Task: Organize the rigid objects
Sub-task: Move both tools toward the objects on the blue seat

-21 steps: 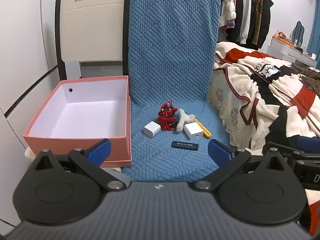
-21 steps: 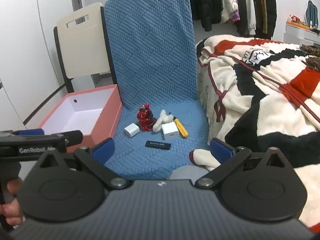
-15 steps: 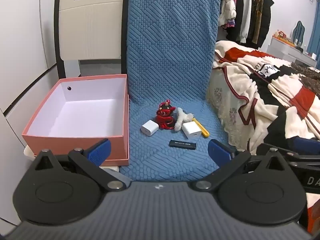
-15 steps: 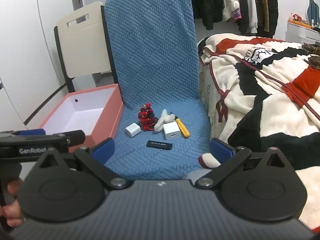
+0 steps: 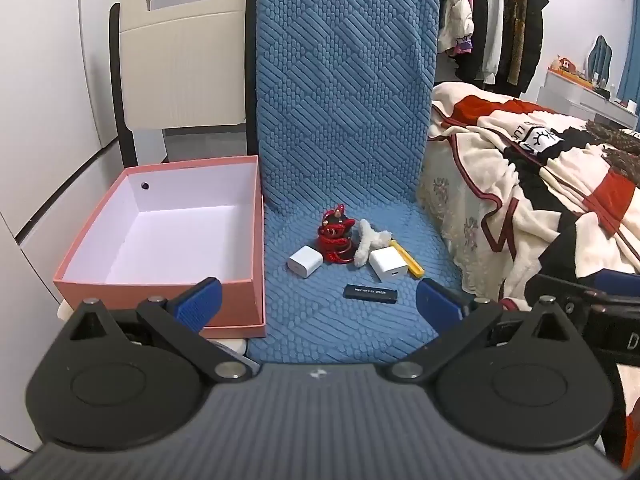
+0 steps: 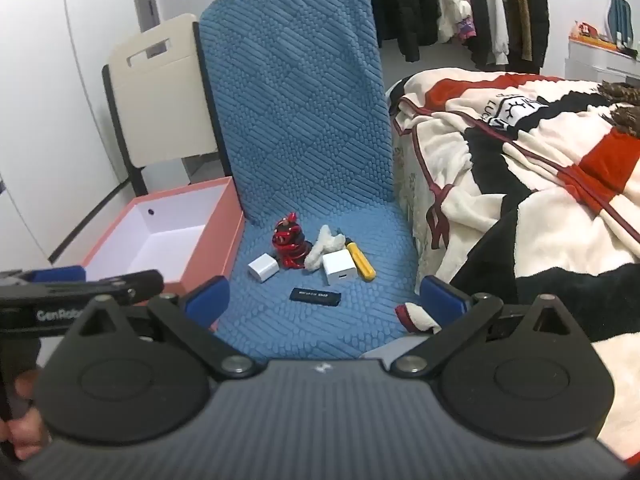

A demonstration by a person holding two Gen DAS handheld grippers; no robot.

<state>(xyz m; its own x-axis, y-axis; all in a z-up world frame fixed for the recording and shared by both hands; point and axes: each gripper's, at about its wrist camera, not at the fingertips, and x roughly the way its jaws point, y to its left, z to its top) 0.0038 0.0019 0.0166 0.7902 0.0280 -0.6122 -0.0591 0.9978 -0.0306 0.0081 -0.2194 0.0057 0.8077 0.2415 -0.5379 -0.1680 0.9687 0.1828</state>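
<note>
Glossy red coiled figurine (image 5: pixel 335 236) upright

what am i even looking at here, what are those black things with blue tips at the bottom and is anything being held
Those are two hand-held grippers, one in each of a person's hands, each with a camera looking along its fingers. One picture is from the left gripper, the other from the right gripper. The blue tips are the finger pads. Both sets of jaws stand wide open and hold nothing.

Ahead is a chair with a blue cushion. On its seat lie two white chargers, a red figurine, a small white plush, a yellow tool and a black stick. Beside the seat stands an open pink box with nothing in it.
</note>
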